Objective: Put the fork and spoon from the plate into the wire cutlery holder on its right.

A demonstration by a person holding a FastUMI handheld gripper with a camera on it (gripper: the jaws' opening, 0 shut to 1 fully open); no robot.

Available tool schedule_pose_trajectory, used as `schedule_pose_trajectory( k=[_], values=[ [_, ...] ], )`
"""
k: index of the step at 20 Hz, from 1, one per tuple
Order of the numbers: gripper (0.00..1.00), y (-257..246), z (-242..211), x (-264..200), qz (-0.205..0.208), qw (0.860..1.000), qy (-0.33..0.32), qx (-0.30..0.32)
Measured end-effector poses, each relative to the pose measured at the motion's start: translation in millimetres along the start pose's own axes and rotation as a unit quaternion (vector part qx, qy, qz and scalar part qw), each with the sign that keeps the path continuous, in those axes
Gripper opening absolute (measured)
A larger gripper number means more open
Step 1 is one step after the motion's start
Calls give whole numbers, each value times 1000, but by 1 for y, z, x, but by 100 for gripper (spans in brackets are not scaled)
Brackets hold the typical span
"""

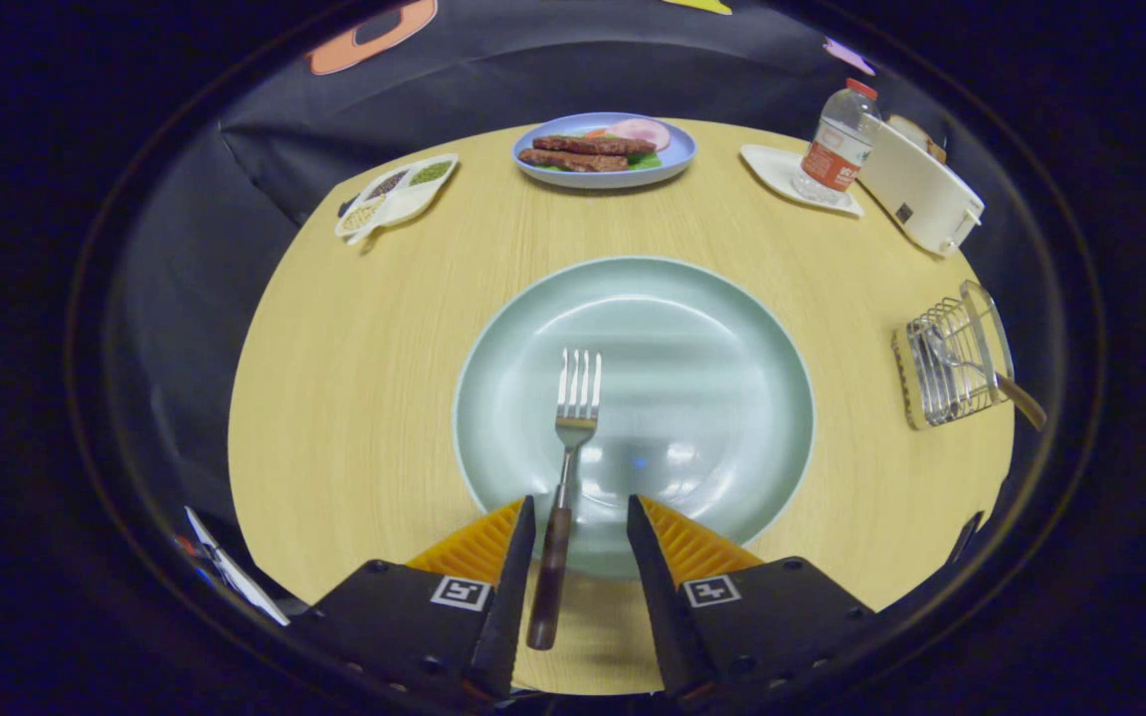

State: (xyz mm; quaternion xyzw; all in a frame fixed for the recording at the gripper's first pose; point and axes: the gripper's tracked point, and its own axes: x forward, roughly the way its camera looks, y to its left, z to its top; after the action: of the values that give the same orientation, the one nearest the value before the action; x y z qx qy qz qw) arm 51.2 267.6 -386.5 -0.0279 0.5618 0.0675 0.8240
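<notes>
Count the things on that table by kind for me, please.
Plates: 2, the pale green plate and the blue plate of food
Cutlery: 2, the fork between the open tongs and the spoon in the holder
Wire cutlery holder: 1
Water bottle: 1
Toaster: 1
Sectioned condiment dish: 1
Small white tray: 1
Total: 9

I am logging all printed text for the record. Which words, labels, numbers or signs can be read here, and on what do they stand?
No text reads clearly.
Water bottle: its label carries print, too small and blurred to read.
Gripper, fingers open around the fork handle: a square coded marker on each finger mount, a pattern and no words.
Toaster: a small dark mark, unreadable.
</notes>
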Motion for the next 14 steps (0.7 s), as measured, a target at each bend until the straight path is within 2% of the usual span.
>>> schedule_pose_trajectory(
  k=[3,6,7,10,11,14],
  values=[
    [29,0,-1,7,-5,1000,4,9],
    [32,1,1,16,-2,1000,4,11],
    [7,-4,-2,13,-8,1000,5,12],
    [9,-2,-1,10,8,1000,4,2],
    [1,-3,5,2,12,1000,-10,3],
    [1,-4,11,-12,35,999,-13,-4]
  ],
)
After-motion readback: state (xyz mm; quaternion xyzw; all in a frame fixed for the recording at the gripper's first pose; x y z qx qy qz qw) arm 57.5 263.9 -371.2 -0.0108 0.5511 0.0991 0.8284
